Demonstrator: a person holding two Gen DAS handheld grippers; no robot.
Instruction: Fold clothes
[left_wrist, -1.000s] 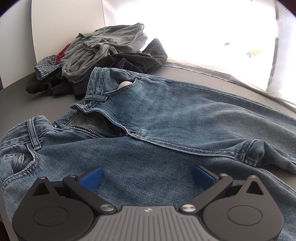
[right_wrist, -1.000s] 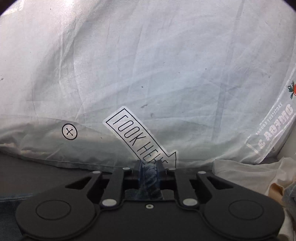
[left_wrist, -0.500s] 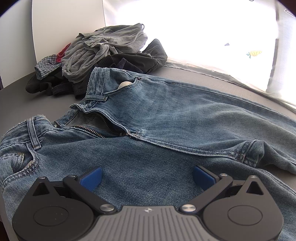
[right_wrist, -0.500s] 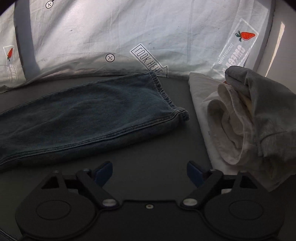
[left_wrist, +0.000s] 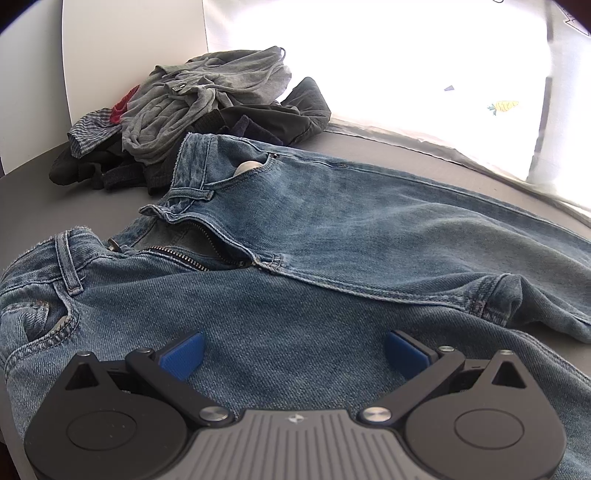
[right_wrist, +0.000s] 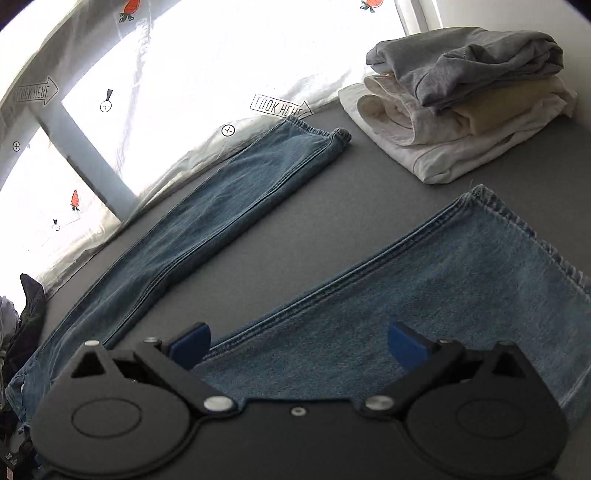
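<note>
A pair of blue jeans (left_wrist: 332, 236) lies spread flat on the grey table, fly open, waistband to the left. My left gripper (left_wrist: 293, 350) is open and empty just above the near hip. In the right wrist view both legs show: the far leg (right_wrist: 229, 195) reaches to the white curtain, and the near leg (right_wrist: 424, 295) lies under my right gripper (right_wrist: 299, 341), which is open and empty above it.
A heap of unfolded grey and dark clothes (left_wrist: 192, 110) sits at the back left of the table. A stack of folded clothes (right_wrist: 454, 107) stands at the back right. A white printed curtain (right_wrist: 155, 92) hangs behind the grey table (right_wrist: 332, 206).
My right gripper let go of the far leg's hem, opened, and drew back to hover over the near leg. The left gripper has not moved.
</note>
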